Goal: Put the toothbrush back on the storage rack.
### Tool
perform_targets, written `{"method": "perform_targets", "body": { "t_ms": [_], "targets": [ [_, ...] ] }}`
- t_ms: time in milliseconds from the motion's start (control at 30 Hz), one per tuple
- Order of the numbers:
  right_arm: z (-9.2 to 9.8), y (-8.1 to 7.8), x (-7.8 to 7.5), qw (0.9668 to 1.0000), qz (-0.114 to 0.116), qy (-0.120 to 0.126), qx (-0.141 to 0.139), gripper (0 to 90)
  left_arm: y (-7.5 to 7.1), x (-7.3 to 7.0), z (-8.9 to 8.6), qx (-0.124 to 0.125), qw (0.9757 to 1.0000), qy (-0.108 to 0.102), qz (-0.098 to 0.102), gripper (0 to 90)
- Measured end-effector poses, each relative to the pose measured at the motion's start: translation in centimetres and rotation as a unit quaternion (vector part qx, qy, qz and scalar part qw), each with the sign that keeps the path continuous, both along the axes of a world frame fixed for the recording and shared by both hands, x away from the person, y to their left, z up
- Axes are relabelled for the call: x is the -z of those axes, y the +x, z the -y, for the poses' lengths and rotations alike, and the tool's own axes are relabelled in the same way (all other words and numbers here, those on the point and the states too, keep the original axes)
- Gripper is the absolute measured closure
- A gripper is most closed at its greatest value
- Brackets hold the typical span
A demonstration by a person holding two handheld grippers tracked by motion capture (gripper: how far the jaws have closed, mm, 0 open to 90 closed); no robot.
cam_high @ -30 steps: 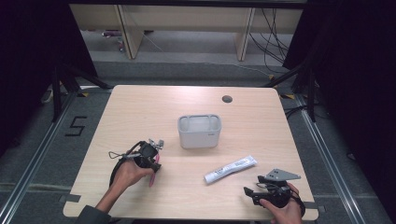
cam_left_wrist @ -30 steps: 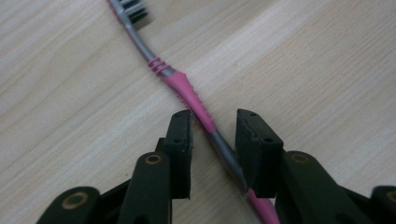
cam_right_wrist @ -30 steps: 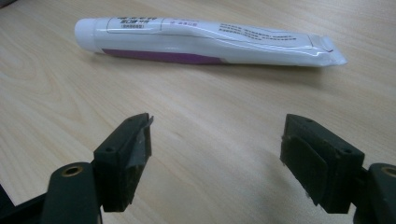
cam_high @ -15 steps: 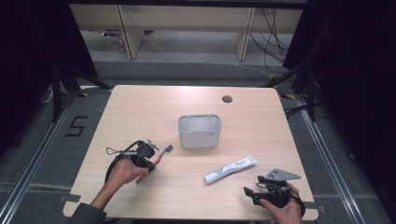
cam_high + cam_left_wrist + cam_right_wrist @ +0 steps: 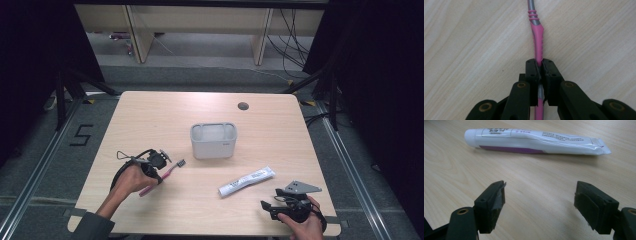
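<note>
A pink and grey toothbrush (image 5: 170,172) lies slanted at the table's front left, its bristle head toward the grey bin. My left gripper (image 5: 158,176) has just been closing, and its pads now pinch the pink handle (image 5: 537,37), so the left gripper (image 5: 539,67) is shut on it close above the wood. A white toothpaste tube (image 5: 247,181) with a purple stripe lies front right. My right gripper (image 5: 266,206) rests near the front edge, and the right gripper (image 5: 540,197) stands open with bare table between its jaws and the toothpaste tube (image 5: 534,141) a short way ahead.
A grey rectangular bin (image 5: 213,141) stands open-topped at the middle of the wooden table (image 5: 150,120). A small round hole (image 5: 243,106) marks the far side. Dark floor, rails and shelving surround the table.
The left jaws have closed onto the toothbrush handle, and the brush head now shows to the right of the left hand. The right hand and the toothpaste have not moved.
</note>
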State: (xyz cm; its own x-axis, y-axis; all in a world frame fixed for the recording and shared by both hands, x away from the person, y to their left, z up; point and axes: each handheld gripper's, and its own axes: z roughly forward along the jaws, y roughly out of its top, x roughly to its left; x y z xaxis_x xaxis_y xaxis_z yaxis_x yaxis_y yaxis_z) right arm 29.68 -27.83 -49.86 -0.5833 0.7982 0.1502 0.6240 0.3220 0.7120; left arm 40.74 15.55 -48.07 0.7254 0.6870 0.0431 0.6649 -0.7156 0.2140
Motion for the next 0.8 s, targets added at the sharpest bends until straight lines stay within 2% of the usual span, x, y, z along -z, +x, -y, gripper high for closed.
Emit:
{"method": "perform_targets", "body": {
  "t_ms": [33,167,200,233,367,533,667,733,767,800],
  "targets": [
    [0.14,0.11,-0.01,0.9999,0.01,-0.009,-0.004,25.3,0.09,-0.05,0.06,0.004,1.0,0.005,-0.006,83.2],
    [0.12,0.11,-0.01,0.9999,0.009,-0.009,-0.002,25.3,0.15,0.02,0.23,0.004,0.9999,0.009,-0.007,82.8],
    [-0.01,0.01,0.0,1.0,0.001,-0.001,0.001,25.3,0.15,0.02,0.27,0.005,0.9999,0.011,-0.007,82.8],
    [-0.01,-0.01,-0.04,1.0,0.0,-0.004,0.001,25.3,0.17,0.0,0.3,0.006,0.9999,0.013,-0.008,82.8],
    [0.08,0.11,0.03,0.9999,0.012,-0.01,-0.003,25.3,0.21,-0.09,0.6,0.013,0.9995,0.027,-0.013,82.9],
    [0.09,0.09,-0.01,0.9999,0.01,-0.011,-0.003,25.3,0.15,-0.08,0.98,0.023,0.9988,0.041,-0.008,83.4],
    [0.09,0.09,-0.01,0.9999,0.01,-0.011,-0.003,25.3,0.02,-0.09,0.96,0.038,0.9983,0.044,-0.002,83.6],
    [-0.05,0.01,0.01,1.0,0.001,-0.001,0.002,25.3,-0.02,-0.14,0.95,0.039,0.9984,0.041,-0.002,83.7],
    [0.07,0.12,0.02,1.0,0.005,-0.004,-0.003,25.3,-0.09,-0.43,0.79,0.037,0.9989,0.027,0.004,83.7],
    [0.07,0.12,0.02,1.0,0.005,-0.004,-0.003,25.3,-0.09,-0.43,0.79,0.037,0.9989,0.027,0.004,83.7]
  ]
}}
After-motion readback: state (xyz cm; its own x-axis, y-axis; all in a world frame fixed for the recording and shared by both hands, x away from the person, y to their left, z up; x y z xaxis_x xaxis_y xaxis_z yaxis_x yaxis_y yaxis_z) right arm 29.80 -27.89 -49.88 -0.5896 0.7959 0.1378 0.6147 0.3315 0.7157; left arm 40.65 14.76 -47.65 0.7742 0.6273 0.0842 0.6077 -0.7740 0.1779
